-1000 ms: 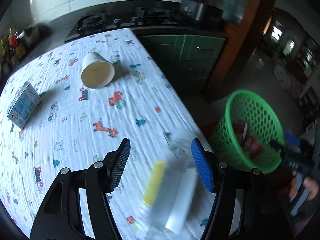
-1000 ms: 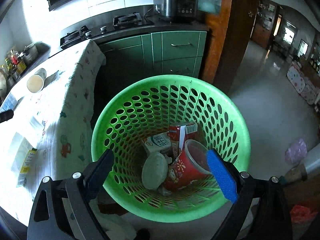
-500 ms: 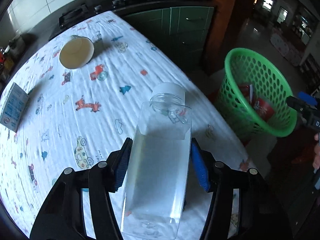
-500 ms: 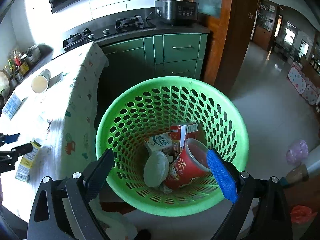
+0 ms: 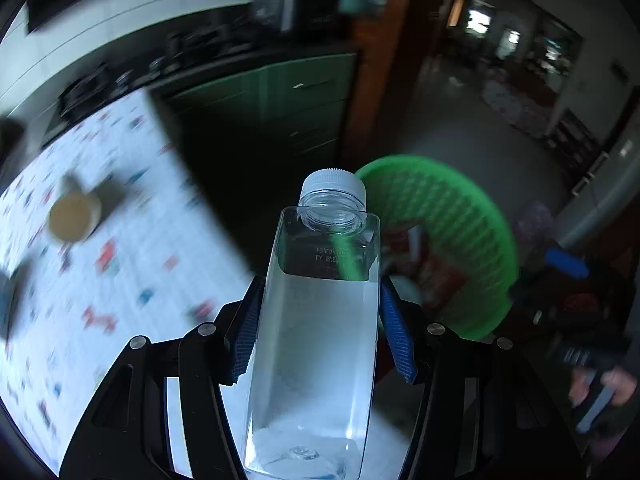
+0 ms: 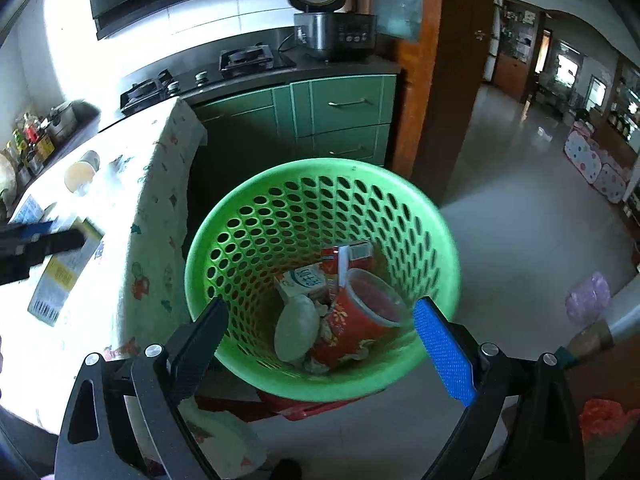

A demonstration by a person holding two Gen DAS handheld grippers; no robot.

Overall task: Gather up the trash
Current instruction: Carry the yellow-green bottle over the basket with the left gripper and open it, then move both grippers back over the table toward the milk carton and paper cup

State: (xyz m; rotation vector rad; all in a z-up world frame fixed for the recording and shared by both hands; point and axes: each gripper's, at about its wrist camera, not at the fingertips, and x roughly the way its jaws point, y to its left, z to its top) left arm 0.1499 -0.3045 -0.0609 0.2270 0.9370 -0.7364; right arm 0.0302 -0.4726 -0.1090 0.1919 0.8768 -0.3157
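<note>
A: Holding a clear square bottle (image 5: 320, 340) in my left gripper (image 5: 320, 332). Both fingers (image 5: 244, 336) are clamped on its flat sides, about mid-body.

B: Orientation?

A: Long axis runs straight out along the fingers, white cap (image 5: 334, 184) at the far end, base nearest the camera. The cap points toward the near rim of the green basket (image 5: 472, 216), which sits ahead and to the right. Bottle is off the desk (image 5: 120, 240), held in the air past its edge.

B: Right side?

A: Right gripper (image 6: 320, 320) is spread wide, nothing between its fingers (image 6: 444, 352). It looks down into the green basket (image 6: 248, 216).

B: What does each view add?

A: Right view shows the basket contents: a red cup (image 6: 360, 320), a small milk carton (image 6: 304, 284), a red carton (image 6: 348, 256), a white lid (image 6: 296, 328). Left view is motion-blurred there, only red smears. Right view also catches my left gripper (image 6: 36, 246) at the left edge, over a yellow-labelled wrapper (image 6: 64, 276) on the desk.

B: Surroundings?

A: Desk has a white cloth with small cartoon prints. A paper cup (image 5: 74, 216) lies on its side on it. Behind: green cabinets (image 6: 320, 116), gas hob (image 6: 200, 72), rice cooker (image 6: 328, 12), wooden door frame (image 6: 436, 80), glossy tiled floor (image 6: 520, 220).
</note>
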